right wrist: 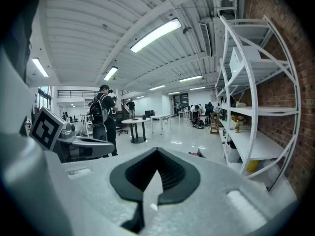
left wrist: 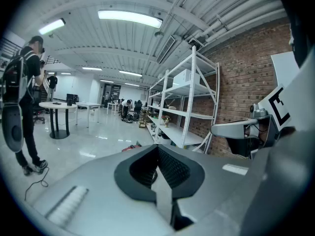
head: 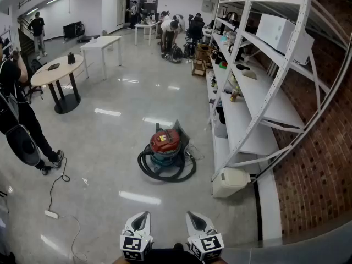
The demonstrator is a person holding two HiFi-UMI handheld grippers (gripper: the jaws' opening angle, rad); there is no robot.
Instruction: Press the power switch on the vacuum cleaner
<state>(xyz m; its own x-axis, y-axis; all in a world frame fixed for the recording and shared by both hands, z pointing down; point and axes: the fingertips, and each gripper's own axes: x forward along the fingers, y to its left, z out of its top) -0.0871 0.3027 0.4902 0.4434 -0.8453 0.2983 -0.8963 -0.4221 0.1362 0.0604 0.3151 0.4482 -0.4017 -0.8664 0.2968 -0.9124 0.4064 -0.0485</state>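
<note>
**Vacuum cleaner**: canister type with a red lid and a teal body. It stands upright on the glossy floor, toward the floor's right edge, near the foot of the shelving rack. A black hose lies coiled on the floor around its base. The power switch is too small to make out. In the left gripper view a red sliver of the vacuum cleaner shows just above the jaw tips.

**Left gripper**: at the bottom edge of the head view, well apart from the vacuum cleaner, marker cube toward the person. Its jaws are pressed together with nothing between them.

**Right gripper**: just beside the left one and level with it. Its jaws are likewise closed tip to tip on nothing.

**Shelving rack**: white metal, several tiers, running along the floor's right edge against a brick wall.
- A white box sits on an upper tier.
- Small items sit further along the lower tiers.
- A white container sits on the floor at the near corner post.

**Round table**: wooden top on a black pedestal, toward the floor's left edge. A white rectangular table stands beyond it.

**Person in black**: standing at the left edge with a bag hanging at the side.

**Power strip**: white, on the floor near that person's feet, with a cable trailing from it.

**Group of people**: at the far end of the room.
</note>
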